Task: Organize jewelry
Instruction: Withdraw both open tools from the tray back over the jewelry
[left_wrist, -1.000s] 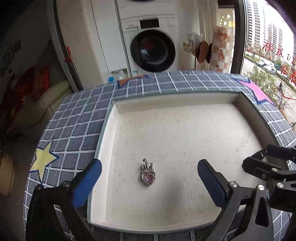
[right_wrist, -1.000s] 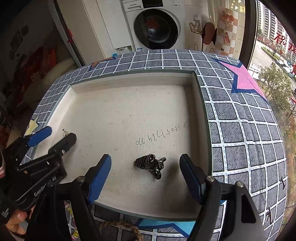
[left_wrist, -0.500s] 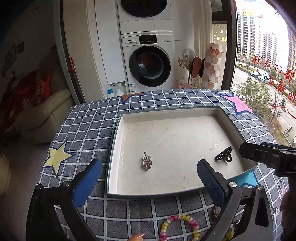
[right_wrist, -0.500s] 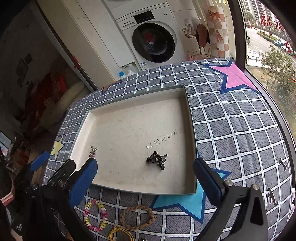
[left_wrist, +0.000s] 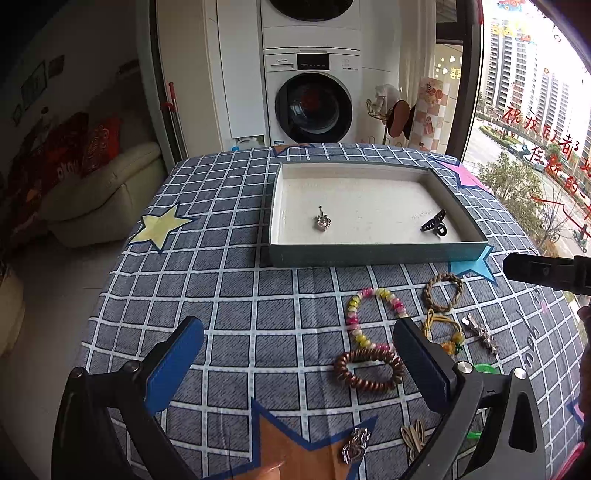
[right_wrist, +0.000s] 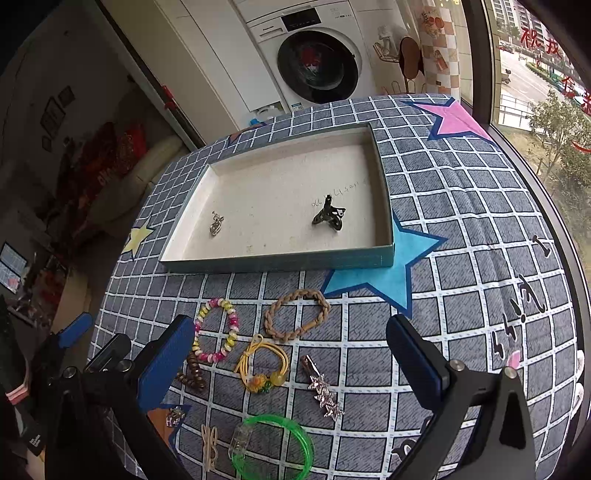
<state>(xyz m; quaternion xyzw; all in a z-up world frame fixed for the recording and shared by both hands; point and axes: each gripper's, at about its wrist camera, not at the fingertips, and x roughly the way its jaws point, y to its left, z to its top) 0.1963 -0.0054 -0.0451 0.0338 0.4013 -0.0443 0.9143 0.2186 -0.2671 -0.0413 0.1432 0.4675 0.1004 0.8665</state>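
Both grippers' fingers wide, empty: left, right. Tray mid-worktop holds pendant and claw clip; bracelets near front edge.

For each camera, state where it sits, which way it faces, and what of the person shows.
Left wrist: sits behind the open left gripper, facing down-forward at the tray; a fingertip shows.
Right wrist: sits behind the open right gripper, same heading; no bare hand is clear.
Shared: tray, black hair claw, heart pendant, beaded bracelet.
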